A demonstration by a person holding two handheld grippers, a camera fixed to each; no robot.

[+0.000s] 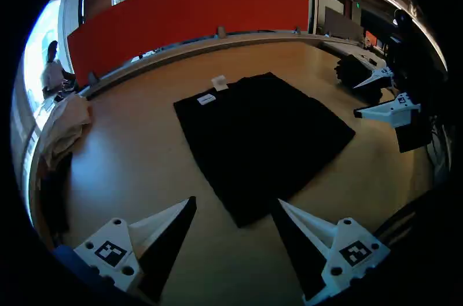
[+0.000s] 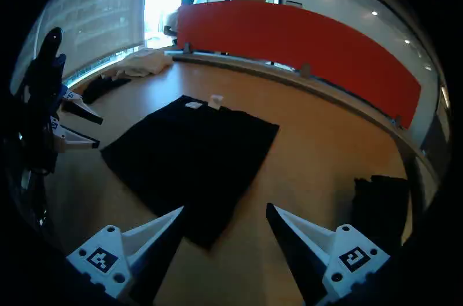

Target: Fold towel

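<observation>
A black towel [image 1: 260, 132] lies spread flat on the wooden table [image 1: 133, 150], with two white tags [image 1: 206, 99] at its far edge. My left gripper [image 1: 235, 201] stands open just above the towel's near corner, nothing between its fingers. Off to the right, my right gripper [image 1: 356, 100] hovers open beside the towel's right edge. In the right gripper view the same towel [image 2: 191, 155] lies ahead, and the right gripper [image 2: 224, 207] is open over its near corner. The left gripper [image 2: 99, 133] shows at the far left, held in a hand.
A cream cloth pile [image 1: 66, 124] [image 2: 142, 63] sits at one end of the table. A dark folded pile [image 1: 353, 69] [image 2: 382, 207] lies at the other. A red partition [image 1: 191, 17] runs along the far edge, and a person [image 1: 52, 72] sits beyond it.
</observation>
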